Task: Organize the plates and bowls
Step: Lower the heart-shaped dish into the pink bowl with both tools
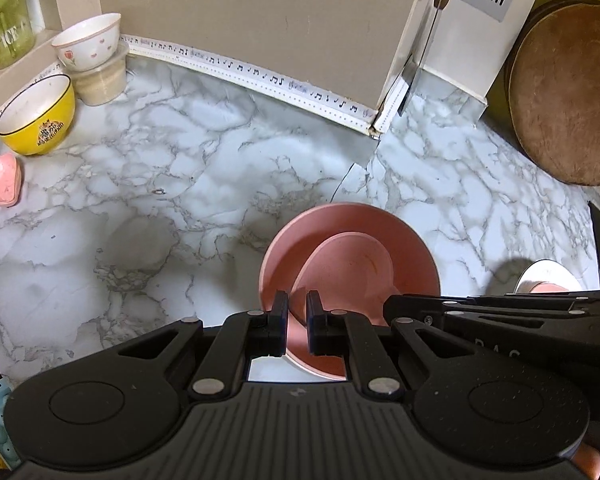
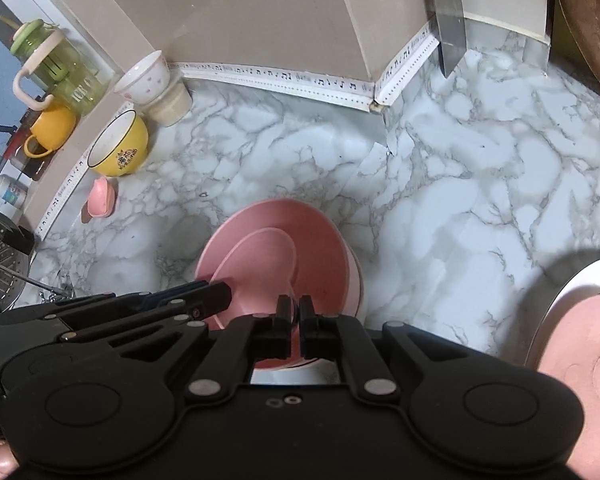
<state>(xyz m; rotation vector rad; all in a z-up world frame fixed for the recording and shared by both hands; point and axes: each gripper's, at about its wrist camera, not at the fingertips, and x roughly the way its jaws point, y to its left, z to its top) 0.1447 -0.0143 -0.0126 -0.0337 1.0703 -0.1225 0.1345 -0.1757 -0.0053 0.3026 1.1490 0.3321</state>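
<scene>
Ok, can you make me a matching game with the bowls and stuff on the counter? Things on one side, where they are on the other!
Things:
1. yellow bowl
2. white bowl with hearts
3. small pink plate
4. round wooden board

Places:
A. leaning against the wall on the right
B. stacked on a beige cup
C. tilted inside the big pink bowl
D. on the counter beside the little pink dish

Pairs: 1-D, 2-B, 3-C, 4-A
</scene>
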